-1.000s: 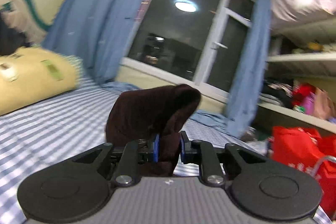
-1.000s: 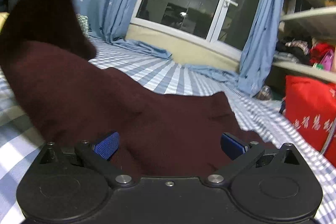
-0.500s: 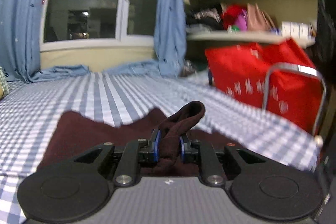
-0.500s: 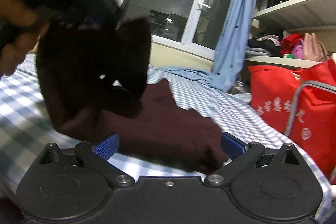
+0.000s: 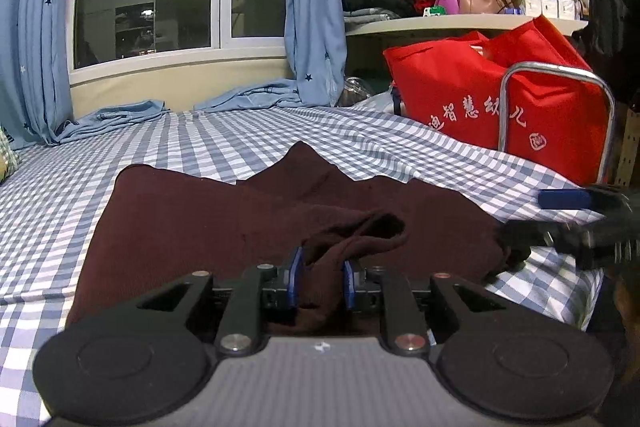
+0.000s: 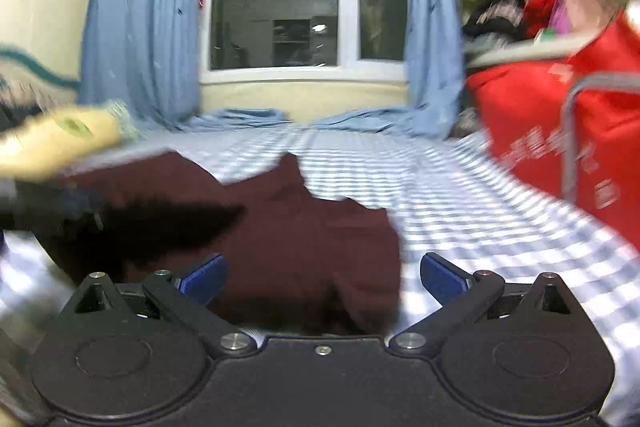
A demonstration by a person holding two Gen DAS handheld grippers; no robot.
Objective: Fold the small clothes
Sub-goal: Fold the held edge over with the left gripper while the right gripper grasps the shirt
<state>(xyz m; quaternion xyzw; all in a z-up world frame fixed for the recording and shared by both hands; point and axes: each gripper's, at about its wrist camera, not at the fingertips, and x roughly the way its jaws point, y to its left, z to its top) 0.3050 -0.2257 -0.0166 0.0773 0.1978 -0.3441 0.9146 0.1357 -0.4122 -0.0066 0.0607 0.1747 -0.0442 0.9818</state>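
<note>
Nearest, the left gripper [image 5: 320,277] has brought its pinched maroon fold down onto the dark maroon garment [image 5: 224,223], now doubled flat on the checked bedsheet [image 5: 240,143]; the right gripper [image 6: 320,277] gapes empty; releasing seems next. Beyond stands a red bag [image 5: 480,99].

A bed with a blue-and-white checked sheet [image 5: 248,143] carries the dark maroon garment [image 5: 200,219], spread flat. Beyond the garment, blue curtain hems [image 5: 120,113] pool on the sheet; a red bag [image 5: 480,99] stands to its right.
</note>
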